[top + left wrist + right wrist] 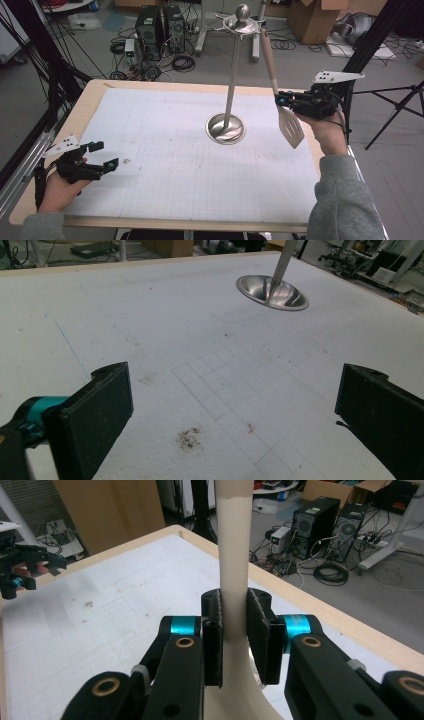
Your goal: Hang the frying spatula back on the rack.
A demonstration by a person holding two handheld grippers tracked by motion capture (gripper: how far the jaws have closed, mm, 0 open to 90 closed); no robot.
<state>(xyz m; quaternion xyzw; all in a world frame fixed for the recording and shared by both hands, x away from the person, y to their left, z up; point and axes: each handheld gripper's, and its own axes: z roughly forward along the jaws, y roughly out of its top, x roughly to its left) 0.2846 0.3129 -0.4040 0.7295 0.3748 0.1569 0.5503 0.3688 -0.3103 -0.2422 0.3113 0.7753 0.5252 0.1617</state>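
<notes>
1. While I watch from the high view, the right gripper [286, 101] is clenched on the beige handle of a slotted spatula [282, 97], at about 3 o'clock from the middle of the table [90, 100].
2. From the right gripper view I confirm both pads pressed against the spatula [233, 580] handle, one on each side, with the handle rising straight up between them.
3. Long axis of the spatula: steep, close to upright but tilted. Its handle end points up toward 11 o'clock in the high view, reaching the top disc of the metal stand [231, 90]; its slotted blade points down toward 5 o'clock and hangs above the right edge of the white mat [175, 150].
4. I cannot tell whether the handle tip is hooked on the stand's top or merely beside it.
5. Containers: the stand's round dished base sits on the mat near the table's centre, slightly toward 2 o'clock. I see only its own upright rod standing in it.
6. Left gripper [101, 156] lies low at about 8 o'clock on the table, held in the person's left hand [57, 192].
7. Left gripper view: its jaws stand wide apart over bare mat, released, with the stand base [272, 292] ahead at 1 o'clock.
</notes>
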